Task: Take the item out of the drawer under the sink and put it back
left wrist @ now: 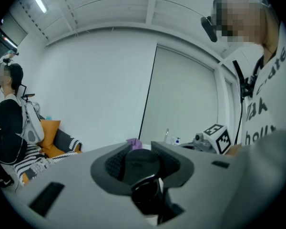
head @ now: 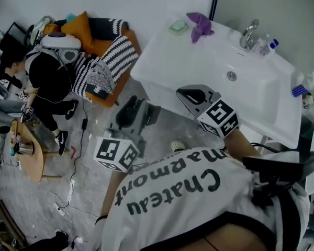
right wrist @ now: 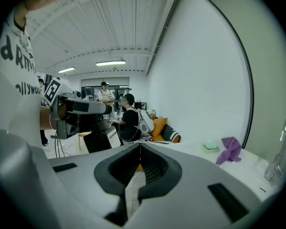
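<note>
Left gripper [left wrist: 142,149]: jaws part-way closed, clamped on the dark round item [left wrist: 142,168]. Pads touch it on both sides. Can't tell what the item is beyond dark and rounded.

Right gripper [right wrist: 139,149]: jaws closed, pads meeting along a thin line with nothing between them.

Positions relative to the sink [head: 209,61], from the head view:
- Right gripper is at the sink's front edge, marker cube just off the rim on the holder's side.
- Left gripper, with the item, is off the sink to its front-left, over the marble-look floor [head: 89,182] and well clear of the basin.
- Faucet [head: 248,34] is on the sink's back edge.
- Purple cloth [head: 200,25] is on the sink's back-left corner, with the green soap-like block [head: 178,26] just beside it, further left.
- A blue-and-white bottle [head: 303,83] sits at the sink's right end.
- Sofa [head: 107,95] with an orange cushion [head: 78,27] and striped blanket [head: 115,54] is left of the sink, against the same wall.
- A seated person in black [head: 49,75] is further left of the sofa, well apart from the sink.
- A small wooden table [head: 31,156] is on the floor, far left of the sink.
</note>
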Demonstrator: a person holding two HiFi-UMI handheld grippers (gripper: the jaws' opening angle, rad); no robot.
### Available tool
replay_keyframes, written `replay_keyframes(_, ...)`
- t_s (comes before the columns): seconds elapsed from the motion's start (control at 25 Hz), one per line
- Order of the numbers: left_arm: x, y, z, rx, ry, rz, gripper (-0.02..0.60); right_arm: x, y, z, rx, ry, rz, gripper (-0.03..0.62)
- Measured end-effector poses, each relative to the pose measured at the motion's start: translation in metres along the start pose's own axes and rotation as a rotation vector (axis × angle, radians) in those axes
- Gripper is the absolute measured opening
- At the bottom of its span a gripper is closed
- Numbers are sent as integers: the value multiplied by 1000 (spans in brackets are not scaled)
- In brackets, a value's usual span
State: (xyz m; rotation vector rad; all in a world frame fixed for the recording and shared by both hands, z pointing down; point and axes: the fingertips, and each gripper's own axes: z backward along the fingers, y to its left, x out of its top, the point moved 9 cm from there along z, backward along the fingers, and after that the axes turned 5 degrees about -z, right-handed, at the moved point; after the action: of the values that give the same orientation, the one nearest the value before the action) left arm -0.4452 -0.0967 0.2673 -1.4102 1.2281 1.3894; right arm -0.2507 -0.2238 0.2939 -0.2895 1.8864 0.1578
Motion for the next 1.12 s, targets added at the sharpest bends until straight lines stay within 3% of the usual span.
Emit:
replay_keyframes(0.64, 8, 29, -121, -66, -2, 42, 124, -5, -114, -8, -86, -20, -72, 11)
replay_keyframes(0.96, 20, 36, -153, -144, 47, -11, 124, -24, -133, 12, -204, -75, -217, 11)
replay_keyframes(1.12, 21, 39, -175, -228, 52, -4, 124, -25, -134, 16, -232, -109, -318, 11)
